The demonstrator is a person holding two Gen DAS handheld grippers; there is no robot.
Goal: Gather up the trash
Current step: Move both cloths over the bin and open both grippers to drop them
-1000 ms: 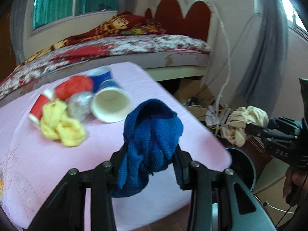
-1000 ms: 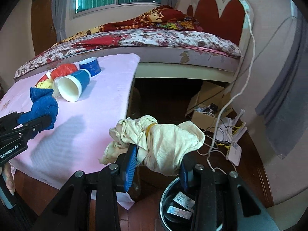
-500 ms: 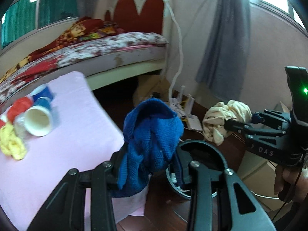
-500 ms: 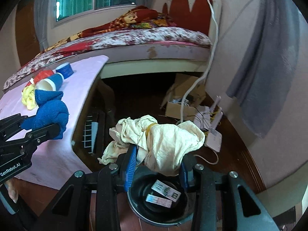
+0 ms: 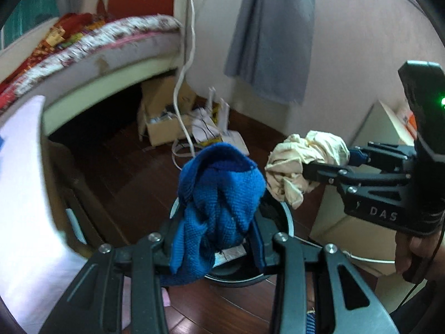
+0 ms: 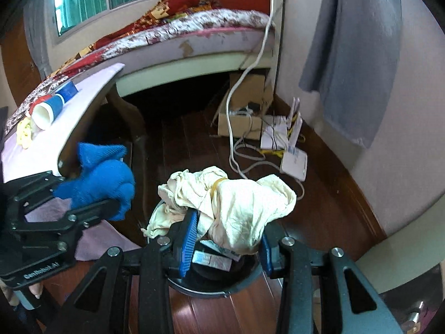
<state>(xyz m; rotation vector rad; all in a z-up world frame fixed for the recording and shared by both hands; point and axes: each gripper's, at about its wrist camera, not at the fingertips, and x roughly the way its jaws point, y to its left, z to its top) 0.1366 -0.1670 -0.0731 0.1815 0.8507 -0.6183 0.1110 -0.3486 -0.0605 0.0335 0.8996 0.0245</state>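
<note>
I hold both loads over the black trash bin (image 6: 222, 286) for release: left gripper (image 5: 214, 239) jaws clamp the blue knit cloth (image 5: 219, 203), right gripper (image 6: 226, 245) jaws clamp the cream crumpled cloth (image 6: 236, 206).

your left tool (image 5: 212, 246) holds the knit rag (image 5: 219, 194) over the bin (image 5: 286, 217); your right tool (image 6: 226, 246) holds the crumpled cloth (image 6: 236, 208) there too. cups (image 6: 44, 112) lie on the worktop (image 6: 91, 83) at ten o'clock, bed (image 6: 194, 25) behind.
</note>
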